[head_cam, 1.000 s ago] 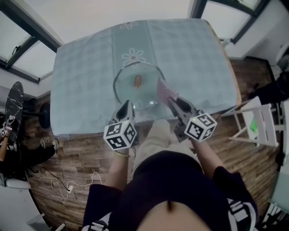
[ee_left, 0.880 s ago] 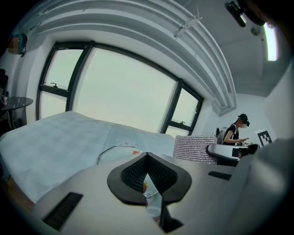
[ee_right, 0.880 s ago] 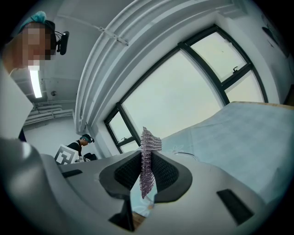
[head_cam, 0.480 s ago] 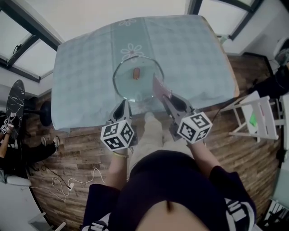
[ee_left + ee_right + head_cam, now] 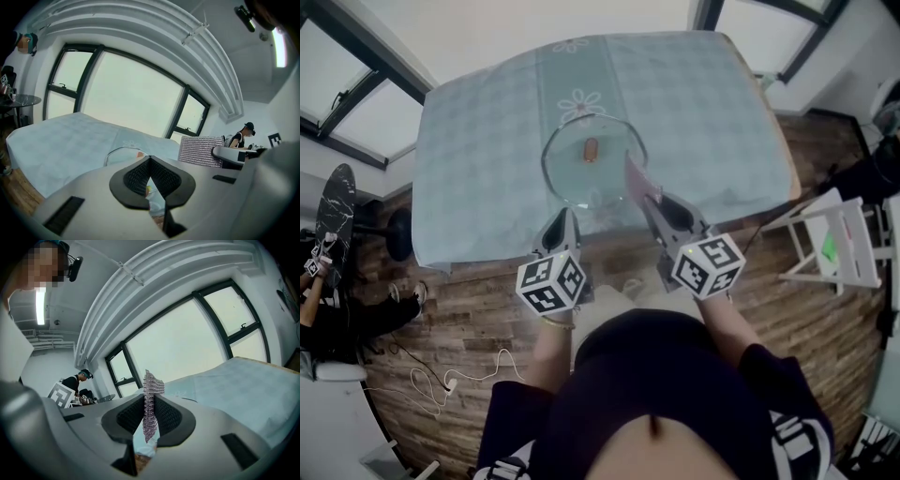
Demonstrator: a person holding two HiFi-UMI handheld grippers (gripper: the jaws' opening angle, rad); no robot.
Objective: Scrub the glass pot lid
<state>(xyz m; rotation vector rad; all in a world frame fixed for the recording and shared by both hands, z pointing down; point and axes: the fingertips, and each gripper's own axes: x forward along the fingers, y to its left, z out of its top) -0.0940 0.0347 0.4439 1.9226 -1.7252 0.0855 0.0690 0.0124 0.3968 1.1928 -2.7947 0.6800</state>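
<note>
Both tools are clenched: the left tool (image 5: 562, 218) on nothing, the right tool (image 5: 649, 201) on a silvery-pink mesh scrub cloth (image 5: 635, 178). Only the head view shows the whole round glass pot lid (image 5: 577, 178).

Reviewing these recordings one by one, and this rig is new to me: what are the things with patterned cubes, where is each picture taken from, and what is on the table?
There is no robot: a person holds a two-jaw gripper in each hand, and the patterned cubes are parts of those grippers. The head view comes from a camera on the person's head, looking steeply down. The two gripper views come from cameras riding on each gripper, looking along its jaws. On the table's pale blue checked tablecloth lies a round glass pot lid with a brown knob. The right gripper has its jaws shut on a silvery-pink mesh scrubbing cloth; the left gripper has its jaws shut with nothing between them.
</note>
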